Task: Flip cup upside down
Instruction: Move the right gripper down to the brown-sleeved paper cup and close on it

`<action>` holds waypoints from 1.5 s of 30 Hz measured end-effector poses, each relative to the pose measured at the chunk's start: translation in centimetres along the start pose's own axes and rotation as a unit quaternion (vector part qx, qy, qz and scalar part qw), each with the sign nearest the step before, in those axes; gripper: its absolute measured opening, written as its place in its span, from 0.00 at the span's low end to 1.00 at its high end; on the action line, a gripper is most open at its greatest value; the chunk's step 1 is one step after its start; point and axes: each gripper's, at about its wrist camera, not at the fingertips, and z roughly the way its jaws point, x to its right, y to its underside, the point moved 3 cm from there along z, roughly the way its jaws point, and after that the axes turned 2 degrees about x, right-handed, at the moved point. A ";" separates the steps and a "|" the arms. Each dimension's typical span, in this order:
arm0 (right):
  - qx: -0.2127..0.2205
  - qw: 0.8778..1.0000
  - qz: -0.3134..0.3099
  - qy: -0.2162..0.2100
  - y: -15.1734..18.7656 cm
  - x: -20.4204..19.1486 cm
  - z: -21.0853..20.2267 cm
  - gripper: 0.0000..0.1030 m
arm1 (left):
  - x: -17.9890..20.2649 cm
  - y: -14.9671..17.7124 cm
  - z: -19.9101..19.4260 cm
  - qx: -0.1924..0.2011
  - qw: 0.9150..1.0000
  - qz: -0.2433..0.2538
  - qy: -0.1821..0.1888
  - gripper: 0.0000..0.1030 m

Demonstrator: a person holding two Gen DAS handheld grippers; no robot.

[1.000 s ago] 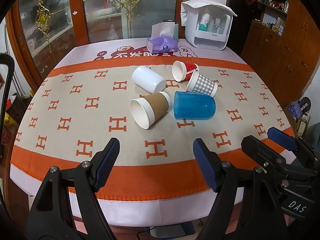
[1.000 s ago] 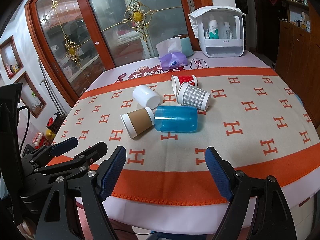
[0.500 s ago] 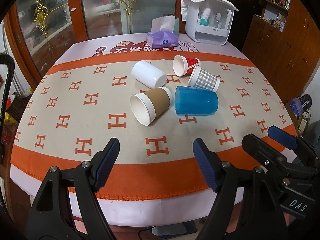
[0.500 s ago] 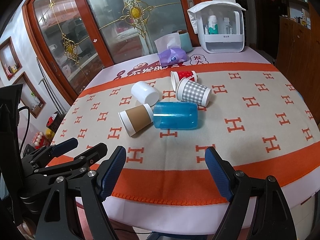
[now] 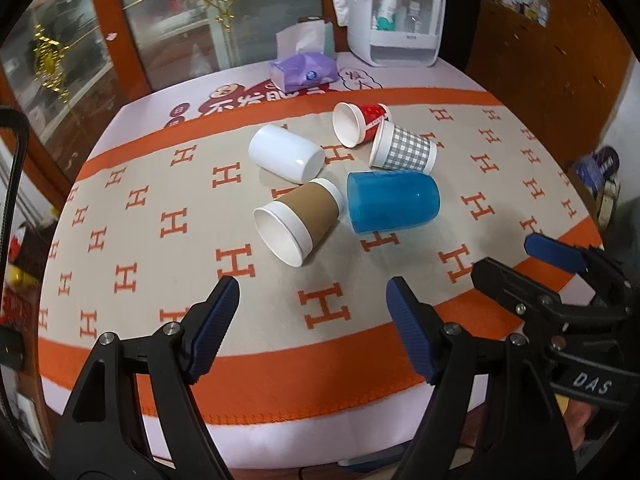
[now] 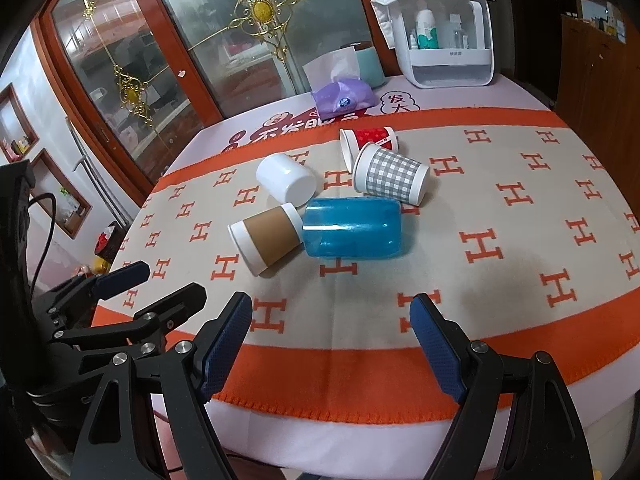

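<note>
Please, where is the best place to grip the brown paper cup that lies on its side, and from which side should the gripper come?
Grip the brown paper cup across its sleeve, mid-body, probably coming from above with the open left gripper. It lies on its side, mouth toward the camera, and its base is close against the blue cup, so the bare curved flanks look the easiest to reach.

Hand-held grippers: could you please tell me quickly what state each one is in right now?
Left hand-held gripper: open, holding nothing.
Right hand-held gripper: open, holding nothing.

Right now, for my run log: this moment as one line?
phase: approach | left hand-held gripper: open | right hand-held gripper: open | five cups: on side, untouched
</note>
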 end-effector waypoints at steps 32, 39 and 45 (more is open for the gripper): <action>-0.141 0.971 0.177 -0.074 -3.5 5.0 16.8 0.80 | 0.2 -9.0 19.0 -0.217 0.946 0.232 0.058 0.72; -0.151 0.968 0.185 -0.074 -3.1 5.5 18.8 0.80 | 1.0 -8.0 21.2 -0.239 0.937 0.245 0.061 0.69; -0.153 0.967 0.188 -0.075 -3.0 5.5 19.3 0.80 | 0.8 -7.5 21.8 -0.255 0.936 0.235 0.055 0.58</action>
